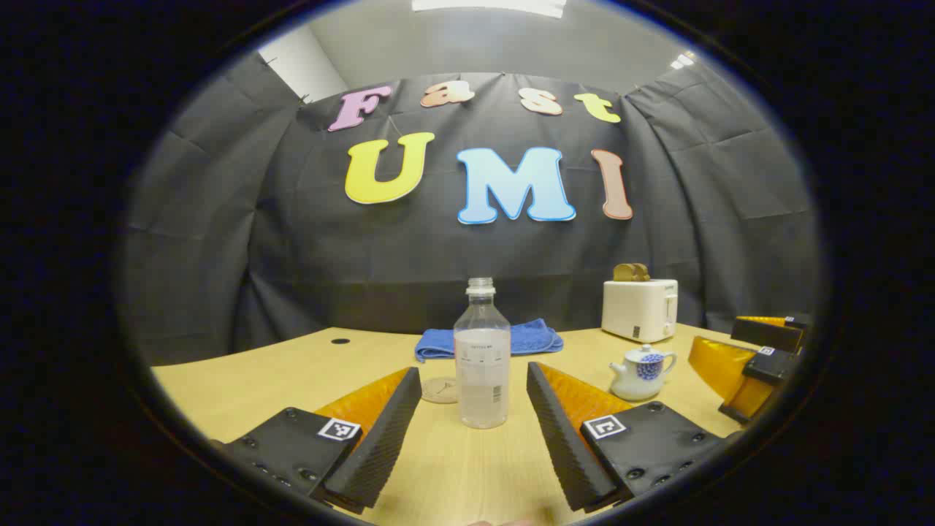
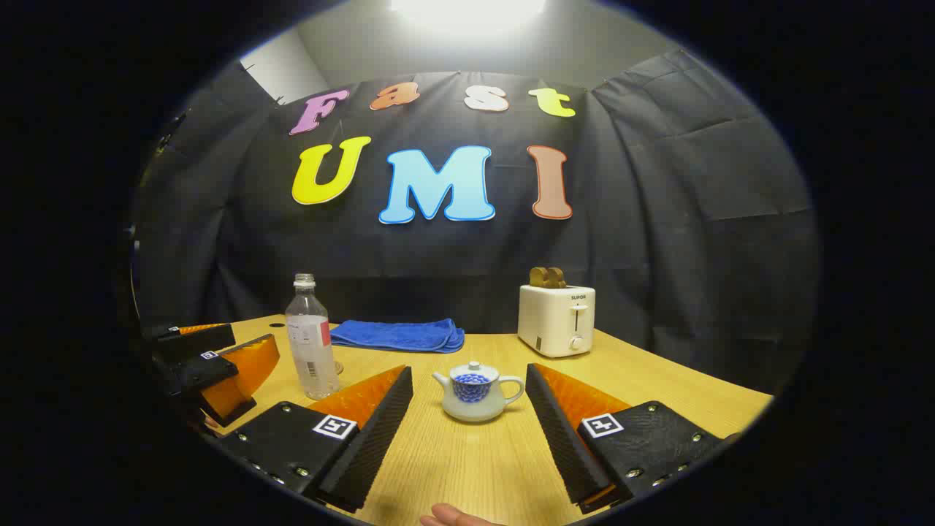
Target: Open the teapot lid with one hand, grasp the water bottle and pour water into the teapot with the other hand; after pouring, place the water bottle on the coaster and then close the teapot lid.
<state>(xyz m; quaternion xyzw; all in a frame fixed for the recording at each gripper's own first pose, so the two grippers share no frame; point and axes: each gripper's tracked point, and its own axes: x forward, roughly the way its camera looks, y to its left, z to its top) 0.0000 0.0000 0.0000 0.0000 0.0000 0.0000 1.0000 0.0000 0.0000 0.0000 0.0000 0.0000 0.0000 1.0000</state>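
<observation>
A clear, capless water bottle (image 1: 481,356) stands upright on the wooden table, straight ahead of my open left gripper (image 1: 473,394), beyond its fingertips. A round coaster (image 1: 440,390) lies just behind the bottle to its left. The small white teapot (image 2: 475,392) with blue pattern has its lid on and sits ahead of my open right gripper (image 2: 469,394), between the lines of its fingers but untouched. In the left gripper view the teapot (image 1: 640,372) is at right, with the right gripper (image 1: 745,361) beside it. In the right gripper view the bottle (image 2: 310,347) and the left gripper (image 2: 212,365) stand at left.
A folded blue cloth (image 1: 488,340) lies at the back of the table (image 1: 453,467). A white toaster (image 2: 556,319) holding toast stands at the back right. A small dark hole (image 1: 340,341) is in the tabletop at far left. Part of a hand (image 2: 453,517) shows at the bottom edge.
</observation>
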